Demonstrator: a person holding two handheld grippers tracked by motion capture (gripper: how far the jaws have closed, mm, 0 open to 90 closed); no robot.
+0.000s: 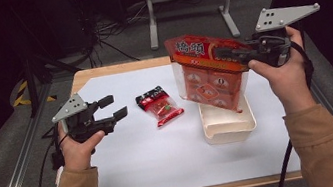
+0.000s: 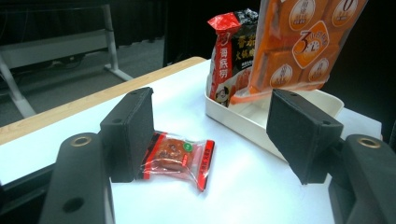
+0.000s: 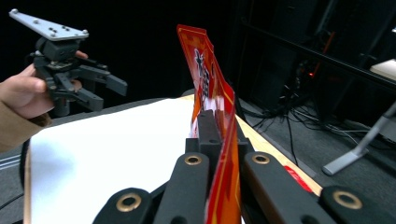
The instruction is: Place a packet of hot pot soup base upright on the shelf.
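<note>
Two grippers work above a white-covered table (image 1: pixel 131 170). At centre right of the high view, the large orange snack bag (image 1: pixel 209 71) hangs by its top edge from the right gripper (image 1: pixel 229 55), its lower end dipping into the white tray (image 1: pixel 228 127) below it. The right gripper's jaws are clamped tight on the bag's upper seal; in the right gripper view the bag (image 3: pixel 210 98) rises edge-on from between the closed jaws at frame centre. The right hand (image 1: pixel 282 72) holds this gripper raised at upper right of the high view, jaws pointing toward frame left, forearm entering from lower right.

At left of the high view, the left gripper (image 1: pixel 116 107) is held off the table, jaws spread wide and gripping nothing. A small red snack packet (image 1: pixel 160 105) lies flat on the table between this gripper and the tray. In the left gripper view the packet (image 2: pixel 180 157) lies just beside the left-hand jaw; touching cannot be told. A red-and-black packet (image 2: pixel 231 51) stands in the tray (image 2: pixel 261 123) at upper centre. The left hand (image 1: pixel 77 148) points its gripper toward frame right.
</note>
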